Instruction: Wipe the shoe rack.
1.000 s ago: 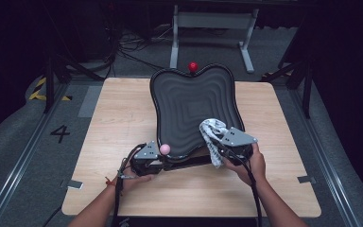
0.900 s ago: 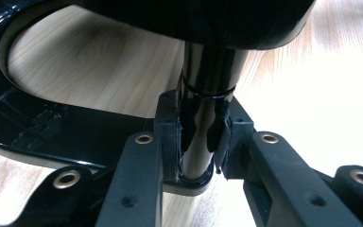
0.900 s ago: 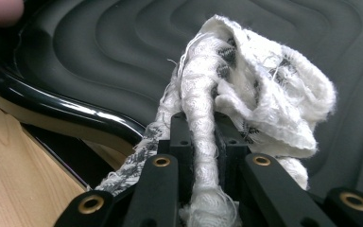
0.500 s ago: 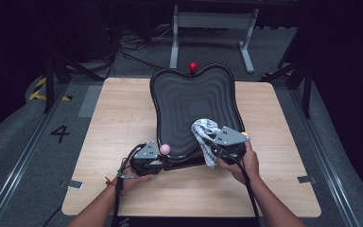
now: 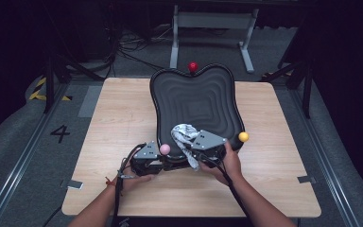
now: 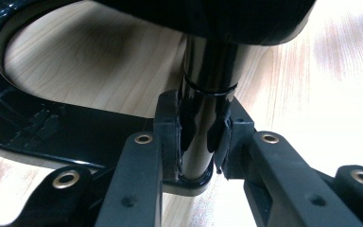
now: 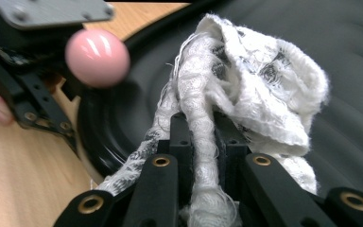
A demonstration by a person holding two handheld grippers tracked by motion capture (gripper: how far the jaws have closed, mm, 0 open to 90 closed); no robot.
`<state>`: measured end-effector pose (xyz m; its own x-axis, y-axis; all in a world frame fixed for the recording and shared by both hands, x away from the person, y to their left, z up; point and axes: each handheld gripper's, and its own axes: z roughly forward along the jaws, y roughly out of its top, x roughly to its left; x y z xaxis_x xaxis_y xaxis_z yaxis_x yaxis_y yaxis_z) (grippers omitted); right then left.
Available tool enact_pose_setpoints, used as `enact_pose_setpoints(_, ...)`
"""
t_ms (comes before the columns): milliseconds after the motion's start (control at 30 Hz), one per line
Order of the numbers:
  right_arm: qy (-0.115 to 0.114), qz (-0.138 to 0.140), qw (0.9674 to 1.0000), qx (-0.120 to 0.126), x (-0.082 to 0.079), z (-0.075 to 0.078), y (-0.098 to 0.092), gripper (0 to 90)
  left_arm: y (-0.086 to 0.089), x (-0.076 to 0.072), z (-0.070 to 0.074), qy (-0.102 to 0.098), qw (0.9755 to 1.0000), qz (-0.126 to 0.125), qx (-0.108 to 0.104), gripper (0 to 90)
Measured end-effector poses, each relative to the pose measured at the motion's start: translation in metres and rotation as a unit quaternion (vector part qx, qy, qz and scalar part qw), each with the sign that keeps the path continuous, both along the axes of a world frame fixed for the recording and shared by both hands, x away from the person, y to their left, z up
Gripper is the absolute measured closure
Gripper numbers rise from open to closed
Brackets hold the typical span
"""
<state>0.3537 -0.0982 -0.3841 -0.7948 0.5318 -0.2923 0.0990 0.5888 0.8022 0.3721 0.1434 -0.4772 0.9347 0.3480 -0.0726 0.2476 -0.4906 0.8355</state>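
Item: right gripper (image 7: 202,137). We find its jaws clamped on a bunched white cloth (image 7: 260,90); a twisted strand runs down between the pads, and the rest of the cloth billows above and to the right, lying on the black tray (image 7: 350,56). In the high view we see the right gripper (image 5: 193,150) at the tray's near edge, the cloth (image 5: 183,134) resting on the ridged surface just inside the near rim.

Item: left gripper (image 6: 199,142). We find its jaws closed around a glossy black post (image 6: 207,80) under the tray, pads pressed to either side of it. In the high view the left gripper (image 5: 163,163) sits at the tray's near left corner, just below a pink ball (image 5: 165,149).

Item: black tray (image 5: 198,90). Wavy outline, concentric ridges, standing on a light wooden table (image 5: 118,118). We count three balls at its rim: the pink one at the near left, a yellow ball (image 5: 243,137) at the near right, a red ball (image 5: 193,66) at the far edge.

Item: surroundings. Grey floor marked with a number four (image 5: 60,133); a grey metal frame (image 5: 212,21) beyond the table.
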Motion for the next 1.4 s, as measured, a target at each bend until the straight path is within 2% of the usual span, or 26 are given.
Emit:
enact_pose_setpoints(267,-0.001,0.022,0.9997,-0.008,-0.006,-0.001,0.025,80.8,0.000,0.000,0.000,-0.004,1.0000,0.001,0.004,74.2)
enact_pose_setpoints(500,-0.006,0.015,0.9998,-0.013,-0.006,-0.002,0.022,80.9,-0.001,-0.001,0.000,-0.006,0.9999,0.001,0.008,74.3)
enact_pose_setpoints(600,-0.008,0.005,0.9999,-0.014,-0.004,-0.002,0.013,80.9,-0.001,0.000,0.000,-0.007,0.9999,0.000,0.009,74.3)
enact_pose_setpoints(900,-0.008,-0.057,0.9983,-0.010,0.008,0.002,-0.028,80.9,-0.001,0.000,0.000,-0.006,0.9999,0.000,0.011,74.2)
enact_pose_setpoints(1100,-0.003,-0.109,0.9938,-0.021,0.011,0.004,-0.053,80.8,-0.001,0.000,0.000,-0.005,0.9999,0.000,0.011,74.2)
enact_pose_setpoints(1400,0.006,-0.163,0.9864,-0.021,0.020,0.005,-0.091,80.7,-0.002,0.000,0.000,-0.003,0.9999,-0.002,0.012,74.3)
